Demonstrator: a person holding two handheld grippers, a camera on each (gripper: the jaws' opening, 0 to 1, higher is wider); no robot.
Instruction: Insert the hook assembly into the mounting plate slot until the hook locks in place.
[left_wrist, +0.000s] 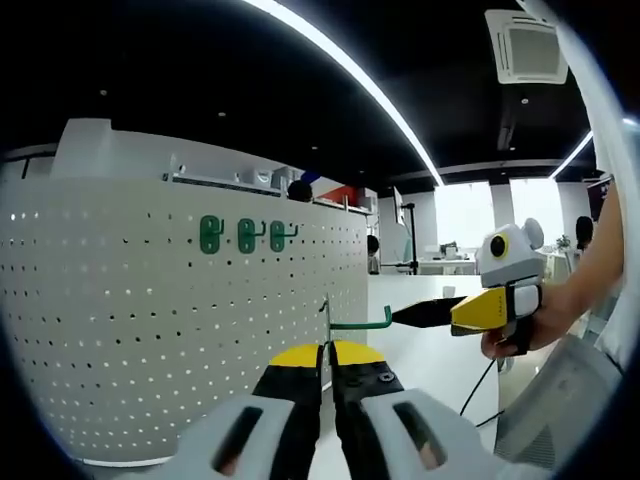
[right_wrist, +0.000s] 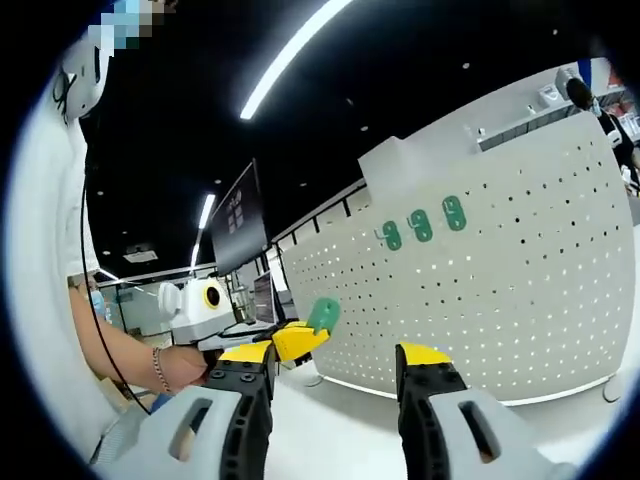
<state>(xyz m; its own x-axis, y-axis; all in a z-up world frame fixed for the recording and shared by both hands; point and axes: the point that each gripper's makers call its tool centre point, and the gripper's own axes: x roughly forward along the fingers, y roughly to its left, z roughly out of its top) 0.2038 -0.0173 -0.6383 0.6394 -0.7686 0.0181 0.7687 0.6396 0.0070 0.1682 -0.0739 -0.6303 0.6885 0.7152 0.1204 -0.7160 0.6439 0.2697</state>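
Note:
A white pegboard mounting plate (left_wrist: 150, 330) stands upright on the table and carries three green hooks (left_wrist: 245, 235) in a row near its top. My left gripper (left_wrist: 327, 350) is shut on the plate end of a loose green hook (left_wrist: 362, 324), held edge-on in front of the board's right edge. The hook's arm points right toward the black tip of my right gripper (left_wrist: 405, 317). In the right gripper view, my right gripper (right_wrist: 335, 365) stands wide open with nothing between its jaws. The left gripper (right_wrist: 285, 342) holds the green hook (right_wrist: 323, 315) before the pegboard (right_wrist: 500, 290), whose mounted hooks (right_wrist: 421, 225) show.
The white table (left_wrist: 430, 355) runs past the board's right edge. A person's hand (left_wrist: 545, 325) holds the right gripper, and a forearm with a bracelet (right_wrist: 150, 365) holds the left. A dark monitor (right_wrist: 240, 215) and desks stand behind.

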